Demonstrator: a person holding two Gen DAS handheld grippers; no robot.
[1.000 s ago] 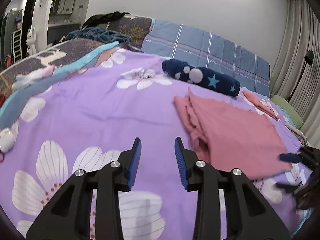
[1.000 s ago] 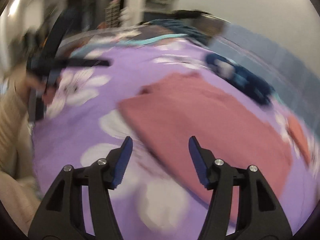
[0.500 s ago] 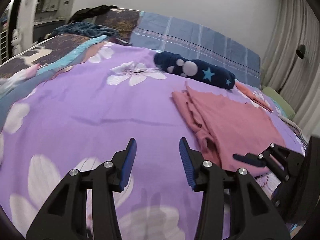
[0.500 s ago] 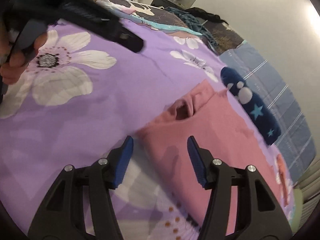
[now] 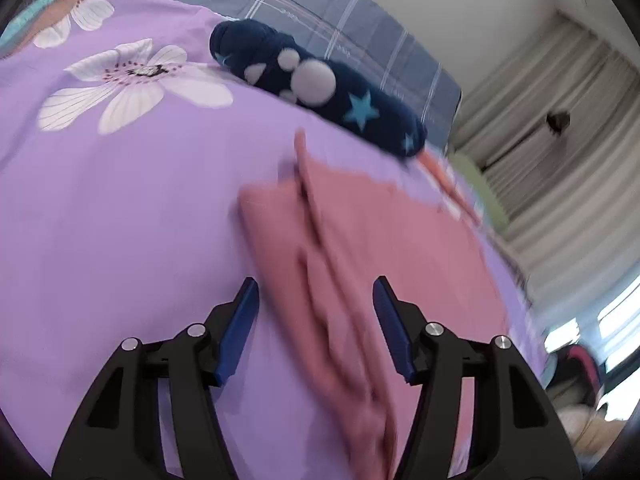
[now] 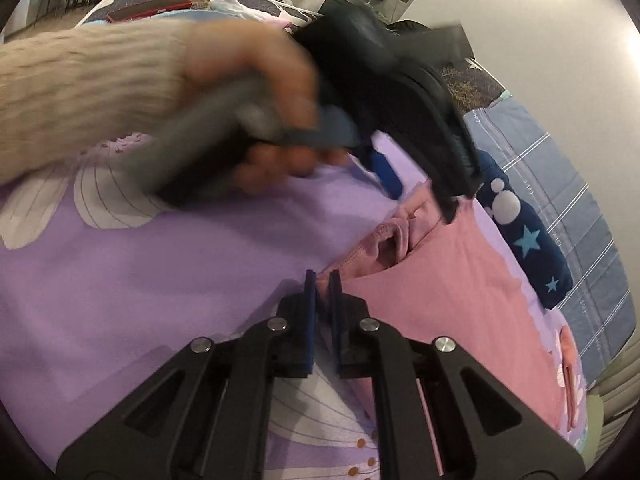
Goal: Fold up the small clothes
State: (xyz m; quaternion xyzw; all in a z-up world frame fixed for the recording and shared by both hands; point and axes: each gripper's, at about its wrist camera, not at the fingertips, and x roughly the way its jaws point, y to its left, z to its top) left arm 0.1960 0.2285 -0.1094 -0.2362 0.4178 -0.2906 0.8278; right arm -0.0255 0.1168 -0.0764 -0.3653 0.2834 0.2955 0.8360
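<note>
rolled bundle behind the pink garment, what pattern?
Navy bundle with white dots and light blue stars. Sharpest in the left wrist view.

Right hand-held gripper pinches pink garment edge.

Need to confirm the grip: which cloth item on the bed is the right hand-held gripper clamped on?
The big pink garment, pinched at its near corner, not the navy star-patterned roll.

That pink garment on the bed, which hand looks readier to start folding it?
Probably the right: the right gripper is already shut on the pink garment at its near corner. The left gripper is opening over its bunched edge, gripping nothing.
</note>
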